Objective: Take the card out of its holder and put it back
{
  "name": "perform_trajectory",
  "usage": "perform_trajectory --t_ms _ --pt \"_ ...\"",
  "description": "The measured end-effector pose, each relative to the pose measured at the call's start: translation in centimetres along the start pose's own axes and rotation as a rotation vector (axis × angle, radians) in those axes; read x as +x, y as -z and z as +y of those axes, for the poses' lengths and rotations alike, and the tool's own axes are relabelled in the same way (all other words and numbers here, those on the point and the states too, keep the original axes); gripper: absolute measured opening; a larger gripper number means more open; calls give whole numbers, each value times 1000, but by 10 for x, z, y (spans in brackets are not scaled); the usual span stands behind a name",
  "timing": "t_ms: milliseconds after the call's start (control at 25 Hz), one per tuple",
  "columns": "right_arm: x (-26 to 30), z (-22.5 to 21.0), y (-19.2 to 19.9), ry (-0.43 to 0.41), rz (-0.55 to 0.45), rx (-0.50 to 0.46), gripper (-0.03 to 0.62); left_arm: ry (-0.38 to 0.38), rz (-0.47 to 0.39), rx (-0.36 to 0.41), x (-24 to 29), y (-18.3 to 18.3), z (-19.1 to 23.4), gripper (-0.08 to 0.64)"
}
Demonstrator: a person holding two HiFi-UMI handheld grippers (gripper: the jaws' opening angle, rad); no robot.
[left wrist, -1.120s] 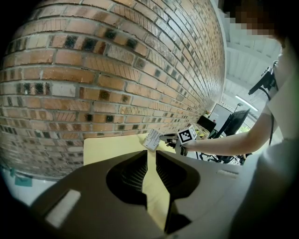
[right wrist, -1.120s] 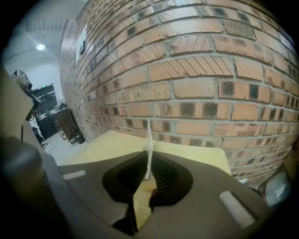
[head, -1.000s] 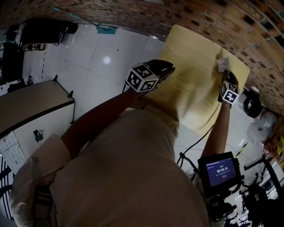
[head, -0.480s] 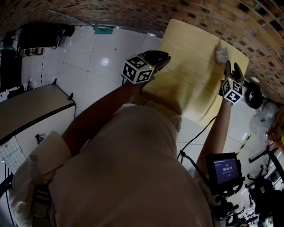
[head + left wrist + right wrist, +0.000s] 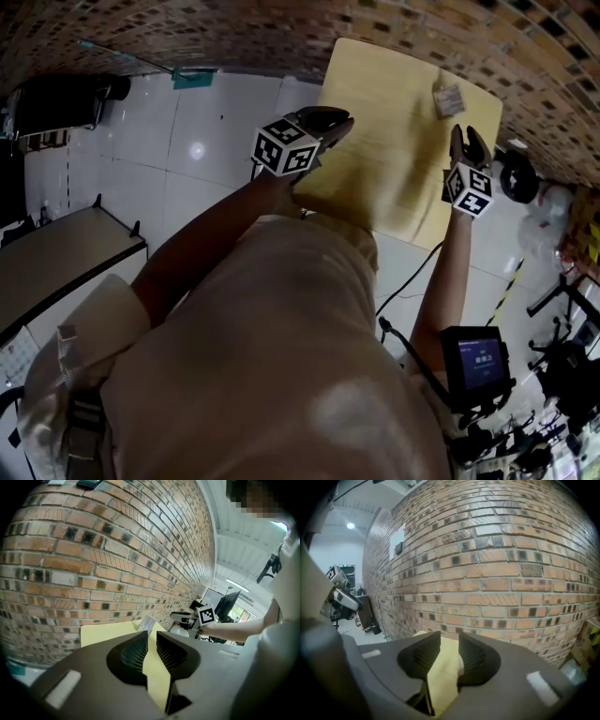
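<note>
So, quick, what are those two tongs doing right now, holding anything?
Black left tongs: open, holding nothing.
Black right tongs: open, have just been closing a little, nothing between them.

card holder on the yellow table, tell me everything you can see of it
The card holder is a small, pale, whitish rectangle with faint grey marks too blurred to read. It lies on the yellow table near its far corner, close to the brick wall. In the left gripper view it shows as a thin slanted sheet. Whether anything is inside cannot be told. Only the table touches it.
</note>
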State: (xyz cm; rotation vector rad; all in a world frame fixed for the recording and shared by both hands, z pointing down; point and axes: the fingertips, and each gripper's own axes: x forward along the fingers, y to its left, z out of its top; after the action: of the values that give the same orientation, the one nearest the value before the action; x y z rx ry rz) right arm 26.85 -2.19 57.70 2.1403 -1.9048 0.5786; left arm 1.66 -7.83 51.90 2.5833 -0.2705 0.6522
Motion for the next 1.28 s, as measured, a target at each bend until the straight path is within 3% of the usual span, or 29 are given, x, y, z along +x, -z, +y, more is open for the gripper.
perform_trajectory --t_ms 240,560,1160,1280 --pt "-47 45 -28 49 -10 -62 126 74 -23 43 -36 0 8 77" --pt "-92 114 -61 141 -33 -124 124 114 -52 69 -102 6 56 74" --pt "-182 244 -86 349 -104 -150 112 198 -66 124 -201 32 124 67" --pt "-209 261 -82 402 -146 -96 110 230 -62 144 -210 39 120 67"
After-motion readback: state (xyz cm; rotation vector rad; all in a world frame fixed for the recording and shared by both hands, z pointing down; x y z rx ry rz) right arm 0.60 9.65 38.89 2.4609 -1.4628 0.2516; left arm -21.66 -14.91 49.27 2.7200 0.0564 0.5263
